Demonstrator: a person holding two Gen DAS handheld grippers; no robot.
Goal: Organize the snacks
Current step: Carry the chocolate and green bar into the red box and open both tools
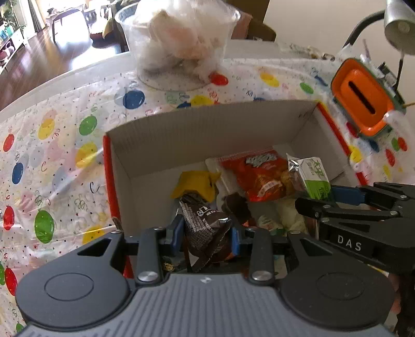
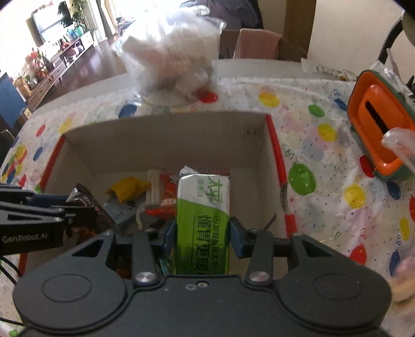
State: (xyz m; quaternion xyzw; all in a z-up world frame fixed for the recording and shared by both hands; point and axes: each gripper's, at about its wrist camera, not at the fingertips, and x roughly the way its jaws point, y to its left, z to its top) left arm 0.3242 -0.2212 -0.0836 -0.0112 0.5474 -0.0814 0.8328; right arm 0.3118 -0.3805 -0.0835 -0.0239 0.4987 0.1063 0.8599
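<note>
An open cardboard box [image 1: 207, 124] with red edges stands on the table and holds several snacks. My left gripper [image 1: 206, 233] is shut on a dark brown snack packet [image 1: 205, 225] over the box's near side. My right gripper [image 2: 203, 230] is shut on a green and white snack packet [image 2: 203, 207] above the box; it also shows in the left wrist view [image 1: 317, 178]. Inside the box lie an orange-red packet [image 1: 259, 173] and a yellow packet [image 1: 195, 184]. The left gripper shows at the left of the right wrist view [image 2: 75, 204].
A clear plastic tub of white wrapped items [image 1: 179, 39] stands behind the box. An orange and green container with a slot [image 1: 363, 96] sits at the right. A lamp [image 1: 399, 23] hangs at top right. A balloon-print cloth [image 1: 52, 145] covers the table.
</note>
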